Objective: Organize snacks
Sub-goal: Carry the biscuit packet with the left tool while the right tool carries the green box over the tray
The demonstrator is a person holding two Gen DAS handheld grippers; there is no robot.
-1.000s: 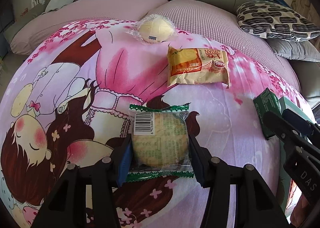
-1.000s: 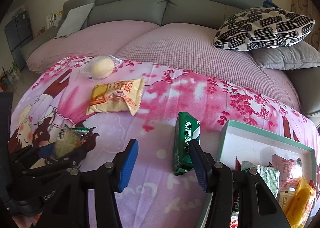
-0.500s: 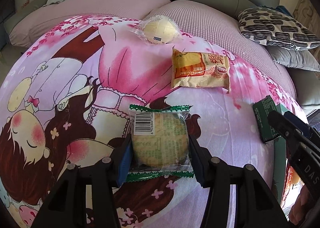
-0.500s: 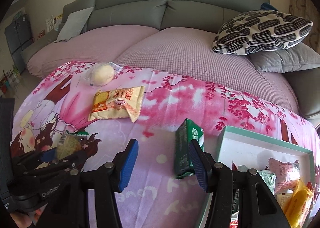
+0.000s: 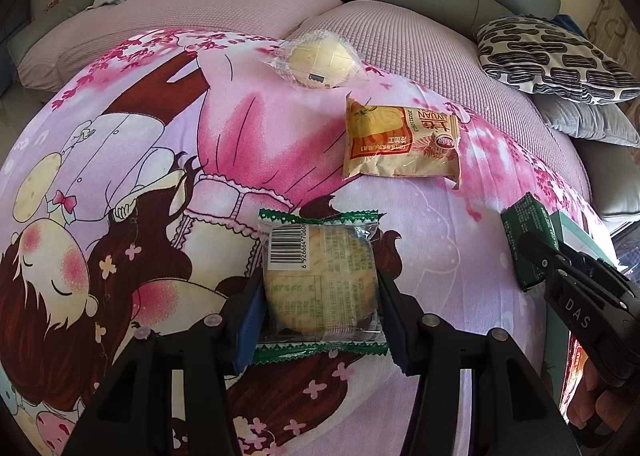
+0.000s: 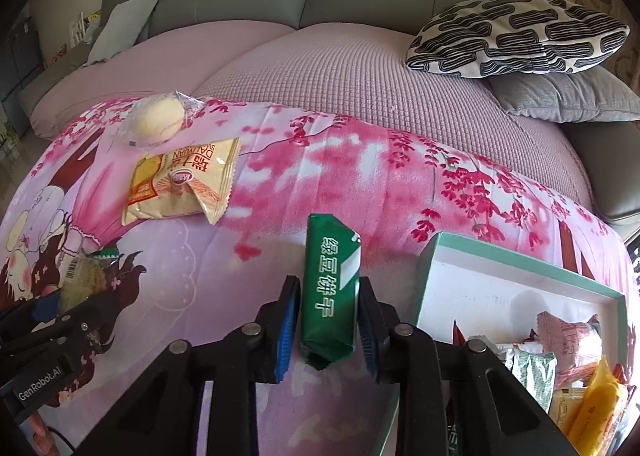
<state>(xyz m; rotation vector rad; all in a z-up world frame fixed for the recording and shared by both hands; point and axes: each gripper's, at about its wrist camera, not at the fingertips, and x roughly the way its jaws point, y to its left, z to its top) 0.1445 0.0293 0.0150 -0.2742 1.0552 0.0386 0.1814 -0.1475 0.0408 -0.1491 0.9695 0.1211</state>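
Note:
My left gripper is shut on a round cookie in a clear, green-edged wrapper, low over the pink cartoon blanket. My right gripper has its blue pads pressed on both sides of a dark green cookie pack; from the left wrist view that pack and the right gripper show at the right edge. Farther back lie a yellow-orange snack bag and a pale round bun in clear wrap.
A teal-rimmed white box at the right holds several wrapped snacks. The blanket covers a pink sofa seat. A black-and-white patterned cushion and a grey pillow lie at the back right.
My right gripper moved right and forward around the green pack and closed on it. The left gripper keeps hold of the round cookie and has barely moved.

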